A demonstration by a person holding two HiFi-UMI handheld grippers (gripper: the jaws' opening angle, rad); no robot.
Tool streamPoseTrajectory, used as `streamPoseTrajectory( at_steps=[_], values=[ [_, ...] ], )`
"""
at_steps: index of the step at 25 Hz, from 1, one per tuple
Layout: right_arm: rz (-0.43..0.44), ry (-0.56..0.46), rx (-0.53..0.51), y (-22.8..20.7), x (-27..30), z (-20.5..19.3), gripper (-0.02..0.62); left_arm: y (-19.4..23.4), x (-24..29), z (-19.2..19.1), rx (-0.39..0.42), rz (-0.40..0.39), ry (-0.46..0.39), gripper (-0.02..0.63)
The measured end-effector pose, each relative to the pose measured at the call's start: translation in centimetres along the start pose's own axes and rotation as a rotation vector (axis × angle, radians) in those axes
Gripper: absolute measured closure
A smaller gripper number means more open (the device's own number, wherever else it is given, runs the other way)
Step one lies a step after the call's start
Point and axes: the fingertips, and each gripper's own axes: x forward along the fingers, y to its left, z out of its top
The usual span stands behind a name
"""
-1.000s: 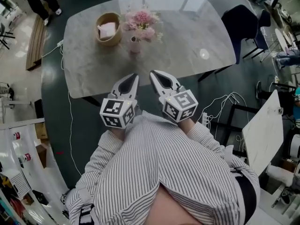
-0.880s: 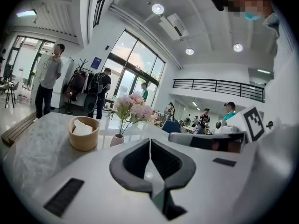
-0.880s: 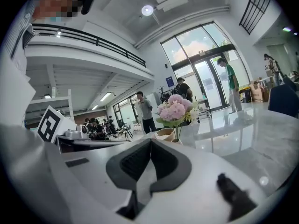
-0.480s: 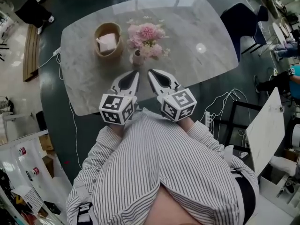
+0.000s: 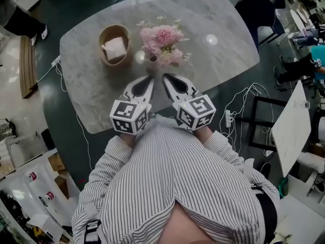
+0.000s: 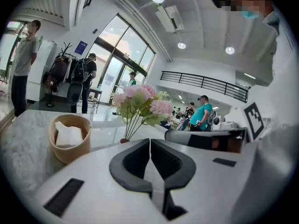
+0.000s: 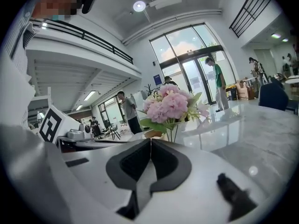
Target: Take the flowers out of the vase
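Note:
A bunch of pink flowers [image 5: 163, 38] stands in a small vase [image 5: 152, 59] near the middle of the marble table [image 5: 213, 60]. My left gripper [image 5: 149, 78] and right gripper [image 5: 166, 77] hover side by side over the table's near edge, just short of the vase. Both are shut and hold nothing. In the left gripper view the flowers [image 6: 141, 100] rise just beyond the closed jaw tips [image 6: 149, 140], slightly to the left. In the right gripper view the blooms [image 7: 170, 104] stand just past the closed tips [image 7: 150, 140], slightly to the right.
A round woven basket [image 5: 115, 46] with white napkins sits left of the vase. A dark chair [image 5: 256, 9] stands at the table's far right. Cables [image 5: 244, 108] and a white board [image 5: 292, 131] lie on the floor to the right. People stand in the background.
Both grippers have moved forward over the table's near edge, closer to the vase. They stay shut and side by side. Nothing on the table has moved.

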Motion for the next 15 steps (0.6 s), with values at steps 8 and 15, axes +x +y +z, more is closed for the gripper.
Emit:
streamPoseTrajectory(
  at_steps=[8, 15],
  values=[
    [-0.043, 0.003, 0.015, -0.34, 0.21, -0.5, 0.578, 0.34, 0.31, -0.49, -0.002, -0.038, 0.022, 0.588],
    [-0.02, 0.021, 0.028, -0.84, 0.55, -0.61, 0.58, 0.45, 0.9, -0.37, 0.02, -0.036, 0.03, 0.588]
  ],
)
